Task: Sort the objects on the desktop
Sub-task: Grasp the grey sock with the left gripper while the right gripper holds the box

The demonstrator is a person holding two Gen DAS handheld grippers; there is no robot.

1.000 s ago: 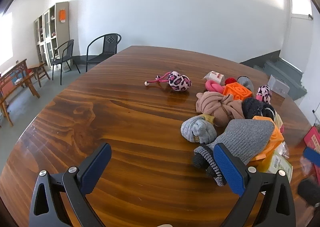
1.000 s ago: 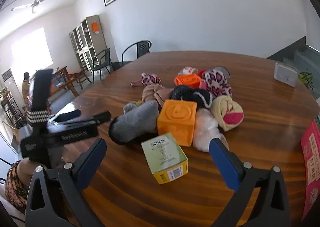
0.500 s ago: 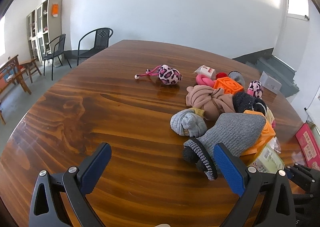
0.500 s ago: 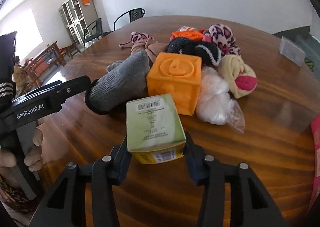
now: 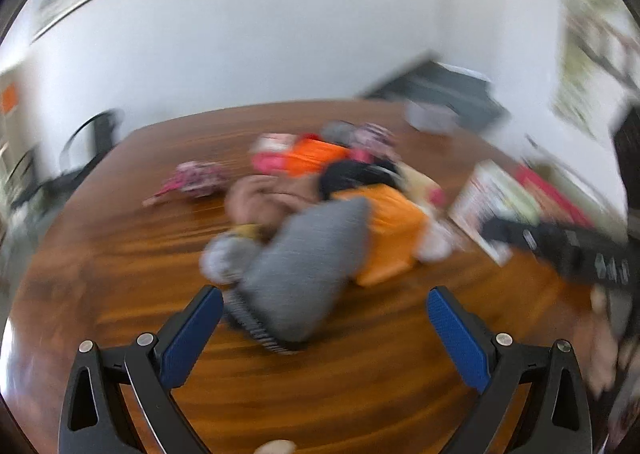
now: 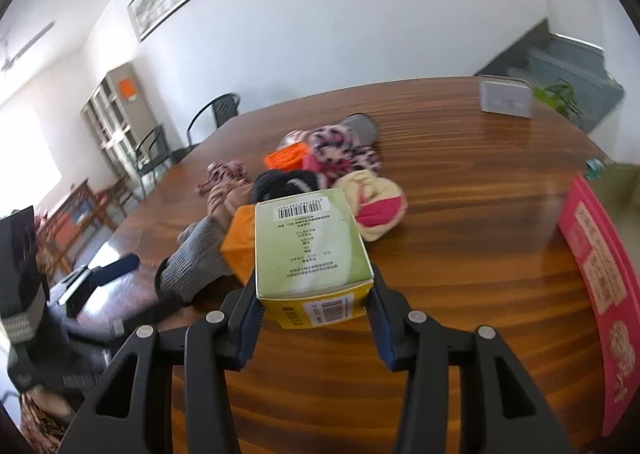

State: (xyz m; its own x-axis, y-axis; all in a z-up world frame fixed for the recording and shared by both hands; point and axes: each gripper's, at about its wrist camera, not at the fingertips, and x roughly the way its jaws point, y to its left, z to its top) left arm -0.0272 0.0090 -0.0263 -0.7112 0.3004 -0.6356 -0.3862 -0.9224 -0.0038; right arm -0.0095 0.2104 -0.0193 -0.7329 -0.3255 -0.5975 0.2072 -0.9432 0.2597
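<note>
Between the jaws: box (image 6: 310,250), pale green top with black print and a barcode, yellow end face. Beyond the jaws: cube (image 6: 239,244), orange; sock (image 6: 192,260), grey ribbed; bundle (image 6: 340,150), pink leopard print; roll (image 6: 374,206), cream and magenta. Right of the jaws: flat pack (image 6: 600,286), magenta. Worktop (image 6: 460,182): brown wood grain. Jaw pads (image 5: 458,338): blue.
</note>
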